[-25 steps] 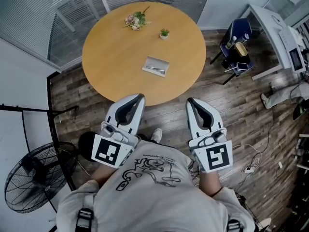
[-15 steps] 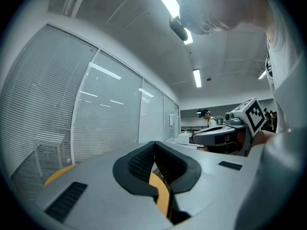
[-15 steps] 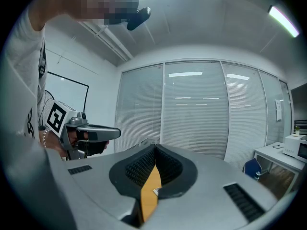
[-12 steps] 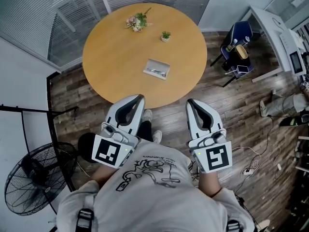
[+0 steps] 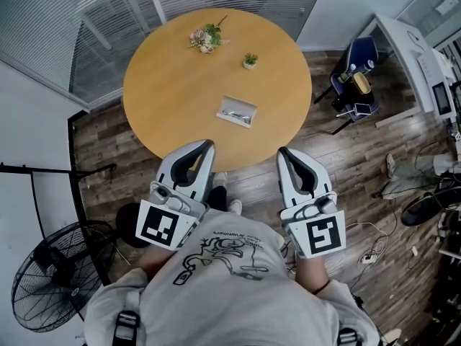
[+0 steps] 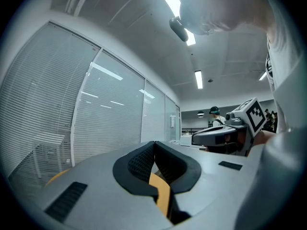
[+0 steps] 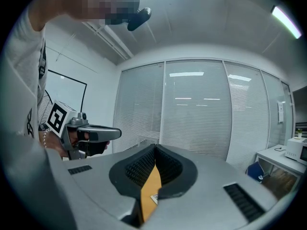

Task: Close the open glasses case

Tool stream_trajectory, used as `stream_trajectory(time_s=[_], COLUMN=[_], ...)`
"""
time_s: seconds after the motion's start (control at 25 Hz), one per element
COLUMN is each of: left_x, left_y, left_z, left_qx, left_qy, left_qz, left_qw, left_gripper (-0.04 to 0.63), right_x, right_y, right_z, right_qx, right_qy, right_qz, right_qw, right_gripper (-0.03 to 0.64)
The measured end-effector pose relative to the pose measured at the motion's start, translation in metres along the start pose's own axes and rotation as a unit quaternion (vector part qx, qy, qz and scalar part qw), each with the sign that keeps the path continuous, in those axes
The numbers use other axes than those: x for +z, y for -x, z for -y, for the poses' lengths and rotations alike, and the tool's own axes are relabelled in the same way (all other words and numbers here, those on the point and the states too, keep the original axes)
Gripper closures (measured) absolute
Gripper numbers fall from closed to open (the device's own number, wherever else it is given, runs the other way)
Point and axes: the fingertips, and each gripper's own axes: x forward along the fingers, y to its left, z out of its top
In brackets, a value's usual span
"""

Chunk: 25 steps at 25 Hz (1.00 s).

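Overhead, the head view shows the open, silver-grey rectangular glasses case (image 5: 237, 111) lying flat on the round yellow wooden table (image 5: 166, 85), toward four o'clock of its centre. It is well apart from both grippers, at roughly twelve o'clock from them. The left gripper (image 5: 208, 145) and right gripper (image 5: 283, 152) hang short of the table's near edge.

The left gripper view shows its jaws pressed together on nothing. The right gripper view shows the same: tips touching, empty.

The case looks light, rigid and likely to slide. Folding the lid by its free long edge while steadying the base seems wise.
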Motion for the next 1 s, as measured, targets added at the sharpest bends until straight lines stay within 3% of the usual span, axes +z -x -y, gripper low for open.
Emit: stream_trajectory(time_s=[0.56, 0.8, 1.0], left_x=[-0.004, -0.004, -0.005], left_y=[-0.036, -0.06, -0.079], left_z=[-0.05, -0.075, -0.092], left_qx=[0.002, -0.005, -0.014], left_qy=[0.006, 0.009, 0.009], left_qz=[-0.003, -0.001, -0.002], left_qw=[1.0, 0.9999, 0.9999], left_gripper=[0.574, 0.574, 0.574], right_x=[0.004, -0.013, 0.001], right_y=[-0.061, -0.085, -0.113], right_z=[0.019, 0.033, 0.041], right_qx=[-0.003, -0.005, -0.008], right_qy=[-0.005, 0.009, 0.004], right_qz=[0.0, -0.059, -0.023], right_qw=[1.0, 0.998, 1.0], right_gripper=[0.607, 0.607, 0.607])
